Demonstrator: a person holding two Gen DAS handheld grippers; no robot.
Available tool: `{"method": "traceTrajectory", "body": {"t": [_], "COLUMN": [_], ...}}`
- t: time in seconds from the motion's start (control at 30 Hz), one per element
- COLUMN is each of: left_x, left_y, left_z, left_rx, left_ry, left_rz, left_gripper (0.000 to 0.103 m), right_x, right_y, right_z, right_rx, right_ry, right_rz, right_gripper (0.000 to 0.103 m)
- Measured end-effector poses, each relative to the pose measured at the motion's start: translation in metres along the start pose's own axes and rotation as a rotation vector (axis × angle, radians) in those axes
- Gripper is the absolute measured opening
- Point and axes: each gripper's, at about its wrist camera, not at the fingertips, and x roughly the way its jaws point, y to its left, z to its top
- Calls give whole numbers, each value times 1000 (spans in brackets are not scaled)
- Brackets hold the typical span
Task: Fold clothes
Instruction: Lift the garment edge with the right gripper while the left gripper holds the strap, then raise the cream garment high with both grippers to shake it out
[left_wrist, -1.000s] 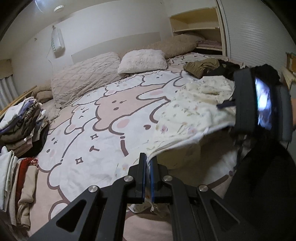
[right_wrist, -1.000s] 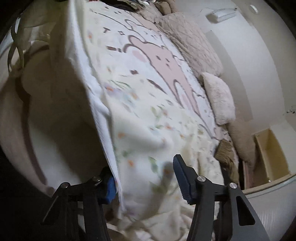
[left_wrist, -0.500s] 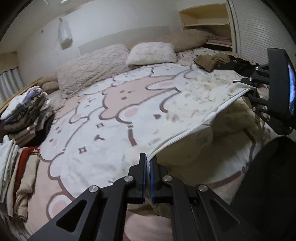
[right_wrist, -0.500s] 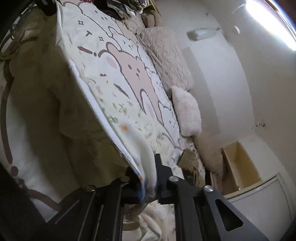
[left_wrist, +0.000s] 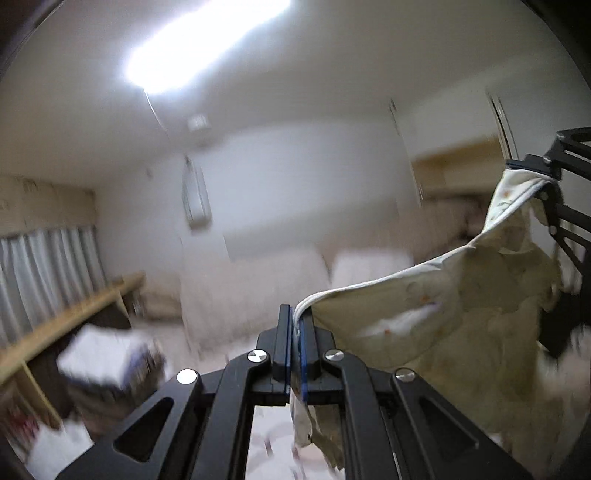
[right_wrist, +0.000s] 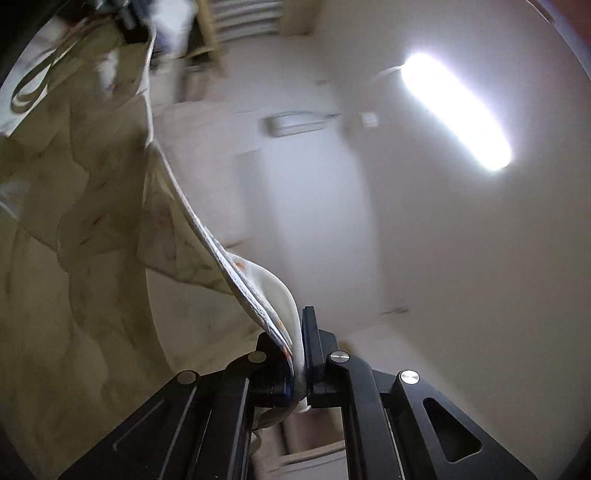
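My left gripper (left_wrist: 294, 350) is clamped tight on one corner of the pale floral garment (left_wrist: 436, 321); its white hem rises out of my pads, sags, then climbs to the far right, where my right gripper (left_wrist: 532, 173) pinches the other corner; the body of the cloth hangs below that edge, creased and bunched, clear of the bed as far as I can tell. From my right wrist the same hem (right_wrist: 255, 288) runs down into my right gripper (right_wrist: 295, 354), whose jaws are closed on a thick doubled fold of it; the rest of the garment (right_wrist: 74, 184) billows off to the left. I judge this piece barely begun: it is held up by two corners and spread, no fold made in it yet; laying it flat and folding remain. A blurred stack of folded clothes (left_wrist: 107, 354) at lower left suggests other pieces are already finished. Around me: curtains (left_wrist: 48, 266), a wooden shelf (left_wrist: 74, 314), pillows (left_wrist: 251, 288) against the wall, a wall unit (left_wrist: 195, 199), a bright ceiling light (right_wrist: 454, 110). Nothing blocks the cloth; only its slack middle and crumpled lower part look troublesome.
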Motion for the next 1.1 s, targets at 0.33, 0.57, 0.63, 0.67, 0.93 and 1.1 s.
{"method": "traceTrajectory", "body": {"t": [0.33, 0.57, 0.63, 0.67, 0.93, 1.1], "left_x": [-100, -190, -212, -222, -245, -203], "left_y": [66, 91, 95, 97, 106, 107], "left_z": [200, 238, 240, 240, 243, 227], "left_rx": [-16, 7, 24, 32, 78, 118], "left_ry": [-368, -504, -530, -541, -567, -485], "left_rz": [173, 296, 326, 340, 432, 457], "left_gripper": [4, 4, 4, 4, 4, 4], "right_x": [-9, -74, -93, -99, -141, -115], "right_y": [-222, -308, -320, -323, -355, -358], "right_z": [91, 125, 129, 130, 142, 142], "right_rx": [134, 365, 408, 418, 481, 608], "right_ry": [-43, -144, -176, -186, -242, -196], "right_rz": [-281, -278, -255, -248, -216, 10], "right_gripper": [5, 5, 5, 5, 5, 5]}}
